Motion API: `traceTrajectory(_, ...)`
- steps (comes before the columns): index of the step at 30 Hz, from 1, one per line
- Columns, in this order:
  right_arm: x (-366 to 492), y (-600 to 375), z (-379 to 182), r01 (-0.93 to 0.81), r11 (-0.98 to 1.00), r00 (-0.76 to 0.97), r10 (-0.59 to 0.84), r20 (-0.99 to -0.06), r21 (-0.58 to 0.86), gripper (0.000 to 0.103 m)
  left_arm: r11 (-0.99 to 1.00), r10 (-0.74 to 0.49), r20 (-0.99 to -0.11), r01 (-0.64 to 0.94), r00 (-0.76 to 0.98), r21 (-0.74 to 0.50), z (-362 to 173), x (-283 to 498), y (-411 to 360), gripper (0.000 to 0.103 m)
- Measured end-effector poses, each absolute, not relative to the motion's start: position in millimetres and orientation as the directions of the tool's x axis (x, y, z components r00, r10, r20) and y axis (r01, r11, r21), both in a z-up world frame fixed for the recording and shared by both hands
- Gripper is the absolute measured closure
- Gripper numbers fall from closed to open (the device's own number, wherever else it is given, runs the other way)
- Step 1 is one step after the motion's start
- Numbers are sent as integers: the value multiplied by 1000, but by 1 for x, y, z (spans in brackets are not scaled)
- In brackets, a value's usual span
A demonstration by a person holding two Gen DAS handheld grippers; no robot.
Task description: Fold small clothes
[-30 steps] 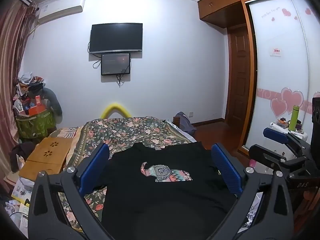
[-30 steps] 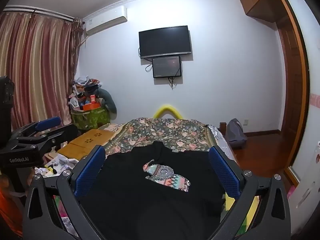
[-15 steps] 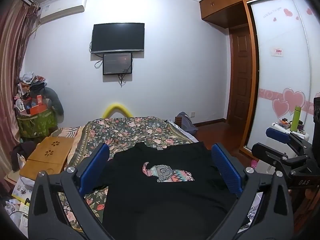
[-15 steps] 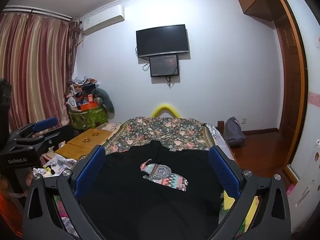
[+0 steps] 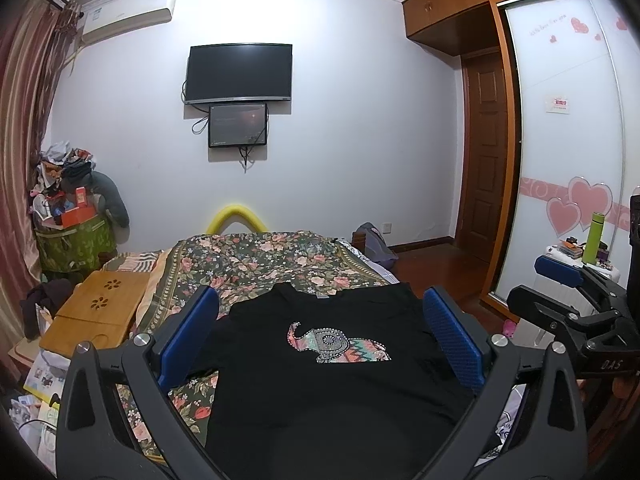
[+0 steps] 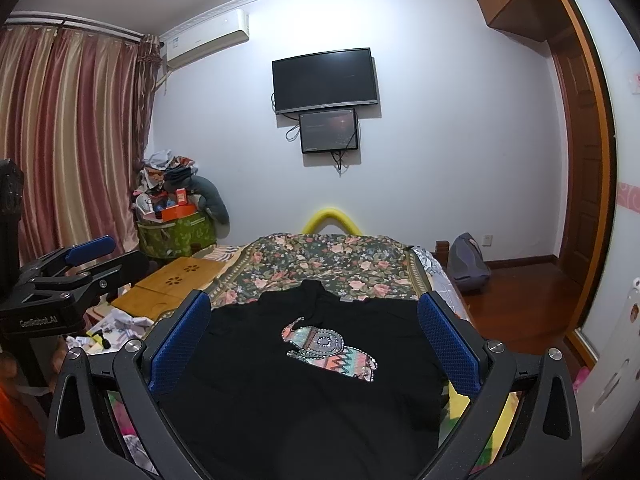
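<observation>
A black T-shirt (image 5: pixel 320 384) with a patterned elephant print (image 5: pixel 336 342) lies flat, front up, on the floral bedspread (image 5: pixel 256 260). It also shows in the right wrist view (image 6: pixel 304 396). My left gripper (image 5: pixel 320 320) is open and empty, held above the shirt's near part, its blue pads (image 5: pixel 188 332) wide apart. My right gripper (image 6: pixel 312 320) is open and empty, also above the shirt. The right gripper appears at the right edge of the left wrist view (image 5: pixel 572 296); the left gripper appears at the left edge of the right wrist view (image 6: pixel 76 264).
A wooden lap desk (image 5: pixel 96 312) lies left of the bed. A green basket (image 5: pixel 72 244) piled with clutter stands in the left corner. A yellow foam arch (image 5: pixel 236 216) sits at the bed's far end. A wardrobe (image 5: pixel 576 160) and door are on the right. Papers litter the floor (image 6: pixel 116 324).
Both views have drifted slightly, so the shirt sits a little differently between the fingers. Both grippers stay open and the shirt lies unmoved.
</observation>
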State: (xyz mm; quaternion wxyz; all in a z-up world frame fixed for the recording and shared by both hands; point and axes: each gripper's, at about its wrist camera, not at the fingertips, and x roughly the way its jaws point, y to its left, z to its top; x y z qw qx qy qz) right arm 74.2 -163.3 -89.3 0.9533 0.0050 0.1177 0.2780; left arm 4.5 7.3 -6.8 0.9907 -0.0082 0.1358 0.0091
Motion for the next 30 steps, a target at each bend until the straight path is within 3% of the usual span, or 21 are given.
traceTrajectory(30,77,-159,-91,-525,848,817,528,-231,81,0,999,26,-284,-36,958,-31,-6,10,12,0)
